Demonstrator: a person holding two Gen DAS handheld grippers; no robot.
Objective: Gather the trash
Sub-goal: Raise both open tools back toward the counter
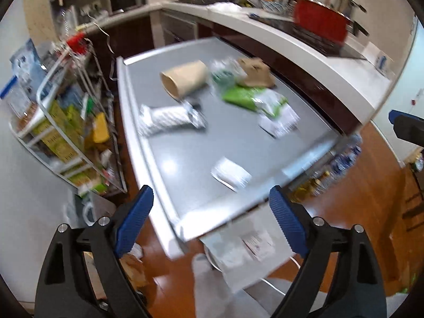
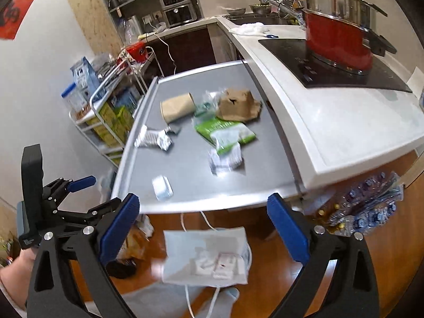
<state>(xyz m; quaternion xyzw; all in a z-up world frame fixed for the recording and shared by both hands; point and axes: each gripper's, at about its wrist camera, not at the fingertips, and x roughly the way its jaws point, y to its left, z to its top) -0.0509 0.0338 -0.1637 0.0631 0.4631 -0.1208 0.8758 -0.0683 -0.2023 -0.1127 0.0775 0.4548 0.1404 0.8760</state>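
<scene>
From the left wrist camera I see my left gripper [image 1: 210, 206] with its blue-padded fingers [image 1: 135, 220] spread wide and nothing between them. Ahead lies the grey metal table [image 1: 185, 148], scattered with trash. A tan paper cup [image 1: 184, 78] lies on its side toward 12 o'clock. At 1 o'clock there is a crumpled brown cardboard piece [image 1: 255, 73], with a green and white plastic wrapper [image 1: 254, 98] just below it. A silver foil wrapper [image 1: 169, 119] lies left of centre, at about 10 o'clock. A small white paper packet [image 1: 230, 173] lies nearest my fingers. Below the table edge, at 6 o'clock, a white plastic bag [image 1: 246, 249] shows over the wooden floor [image 1: 352, 185]; the blur hides what supports it. A red pot [image 1: 322, 23] stands on the white counter [image 1: 304, 53] at 2 o'clock.

From the right wrist camera, my right gripper [image 2: 204, 225] also has its fingers [image 2: 287, 228] wide apart and empty. The same cup [image 2: 176, 107], cardboard [image 2: 238, 104], green wrapper [image 2: 225, 132], foil wrapper [image 2: 153, 139] and white packet [image 2: 162, 187] lie on the table [image 2: 238, 182]. The white bag [image 2: 205, 257] shows at 6 o'clock, between my fingers but touching neither. The left gripper [image 2: 91, 192] shows at 9 o'clock.
</scene>
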